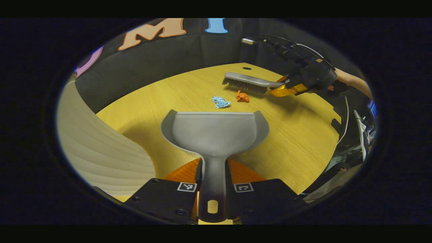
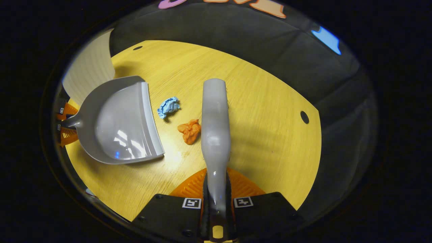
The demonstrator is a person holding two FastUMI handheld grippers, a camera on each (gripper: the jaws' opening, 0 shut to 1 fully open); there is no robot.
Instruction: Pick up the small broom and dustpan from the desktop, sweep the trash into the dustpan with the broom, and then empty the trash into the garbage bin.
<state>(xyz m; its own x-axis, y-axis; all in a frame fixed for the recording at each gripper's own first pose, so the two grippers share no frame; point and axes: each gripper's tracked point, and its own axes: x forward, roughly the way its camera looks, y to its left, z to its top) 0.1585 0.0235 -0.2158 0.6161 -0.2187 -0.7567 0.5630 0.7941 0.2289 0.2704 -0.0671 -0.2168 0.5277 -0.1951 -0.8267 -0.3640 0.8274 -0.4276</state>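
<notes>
In the left gripper view my left gripper [image 1: 214,168] is shut on the handle of the grey dustpan [image 1: 214,132], whose mouth faces a crumpled blue paper [image 1: 220,101] and an orange paper [image 1: 242,96] on the wooden desktop [image 1: 297,135]. Beyond them the grey broom [image 1: 251,82] is held by my right gripper [image 1: 282,86]. In the right gripper view my right gripper [image 2: 216,179] is shut on the broom [image 2: 215,121] handle; the orange paper [image 2: 190,131] touches the broom's left side, the blue paper [image 2: 168,106] lies between it and the dustpan [image 2: 121,121]. The left gripper [image 2: 65,126] shows at the far left.
A pale ribbed bin [image 1: 98,145] stands at the desk's left edge, close to the dustpan, also seen as the bin [image 2: 89,69] in the right gripper view. Cable holes [image 2: 304,117] pierce the desktop. A person's forearm [image 1: 352,81] and dark equipment sit past the right edge.
</notes>
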